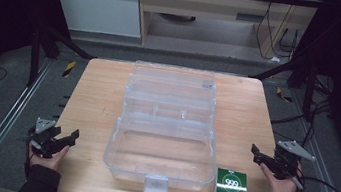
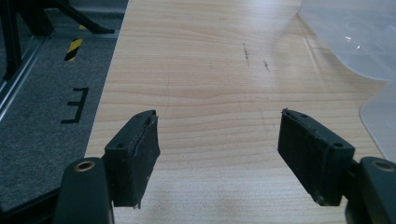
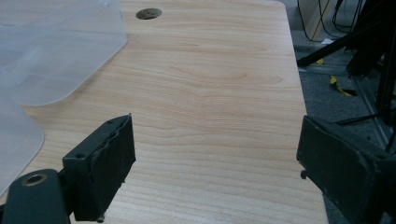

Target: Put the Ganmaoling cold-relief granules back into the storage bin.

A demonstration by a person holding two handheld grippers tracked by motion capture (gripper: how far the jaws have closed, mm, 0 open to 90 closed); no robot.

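The small green box (image 1: 230, 186) stands on the wooden table (image 1: 98, 96) near its front right corner, just beside the right front corner of the clear plastic organizer case (image 1: 159, 161), which is open and takes the middle of the table. The right gripper (image 1: 260, 157) is held at the right edge of the table, a little further back than the box, and its jaws point inward to the left, so the box lies in front of them and slightly toward the person's side. The left gripper (image 1: 69, 138) waits at the left front edge, and the whole width of the case is between it and the box; therefore the right hand (image 1: 280, 188) is clearly the nearer one for a pick. The box looks almost square from above, so I cannot tell a long axis; its sides run about parallel with the table edges. In the right gripper view the jaws stand wide apart with only bare wood between them, and a curved edge of the case shows at the left. In the left gripper view the jaws are also spread, with nothing between them. I judge that the coming move needs the right gripper to turn toward the person and come down over the box.
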